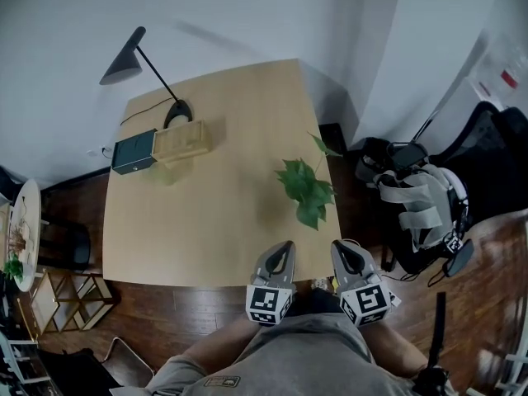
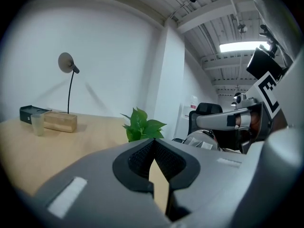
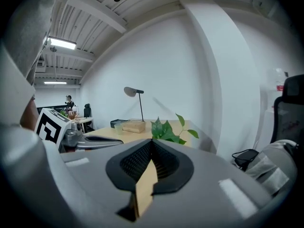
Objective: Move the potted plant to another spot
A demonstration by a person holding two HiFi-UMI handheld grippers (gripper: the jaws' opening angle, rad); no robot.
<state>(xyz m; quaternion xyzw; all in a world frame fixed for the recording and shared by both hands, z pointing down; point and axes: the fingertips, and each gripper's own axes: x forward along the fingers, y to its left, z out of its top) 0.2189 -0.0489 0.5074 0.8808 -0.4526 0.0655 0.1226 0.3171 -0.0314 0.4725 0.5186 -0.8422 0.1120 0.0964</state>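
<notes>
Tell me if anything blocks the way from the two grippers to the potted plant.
Nothing visible does. The left gripper and right gripper, both shut, hover at the near edge of the table; only its bare top lies between them and the potted plant. The lamp and boxes stand at the far left corner.

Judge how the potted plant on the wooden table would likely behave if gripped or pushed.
The potted plant has thin, spreading leaves and one long stem, so the foliage probably bends and gives no firm hold. Its pot is hidden under the leaves, so weight is unclear. It stands near the table edge; a sideways push might send it off.
</notes>
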